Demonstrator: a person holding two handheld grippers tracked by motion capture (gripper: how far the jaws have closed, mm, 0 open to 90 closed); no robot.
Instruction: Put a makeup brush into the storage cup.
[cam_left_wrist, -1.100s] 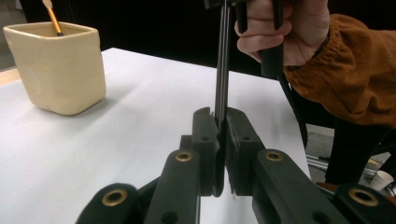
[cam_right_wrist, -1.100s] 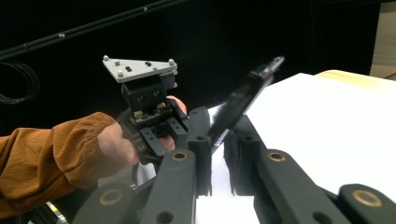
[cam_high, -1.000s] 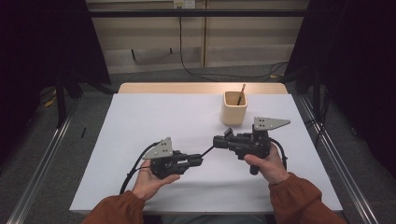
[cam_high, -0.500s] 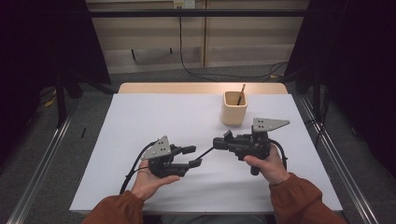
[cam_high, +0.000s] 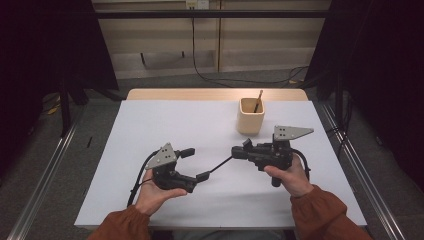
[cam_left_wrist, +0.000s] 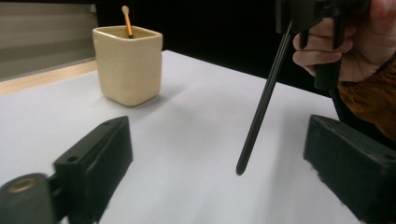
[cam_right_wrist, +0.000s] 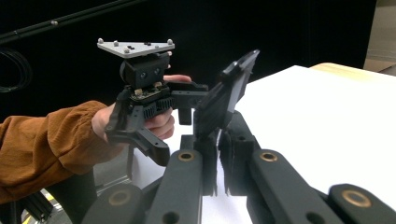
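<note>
Holding a thin black stick (cam_high: 221, 164), the right tongs (cam_high: 236, 151) stay clamped; its long axis slants down-left between the wide-apart left tongs (cam_high: 195, 164).

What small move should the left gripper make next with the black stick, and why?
Probably ease the left gripper forward, so the free tip of the black stick goes deeper between its jaws. Those jaws stand wide open with the tip in the gap between them, apparently touching neither, while the right gripper is shut on the stick's other end.
</note>
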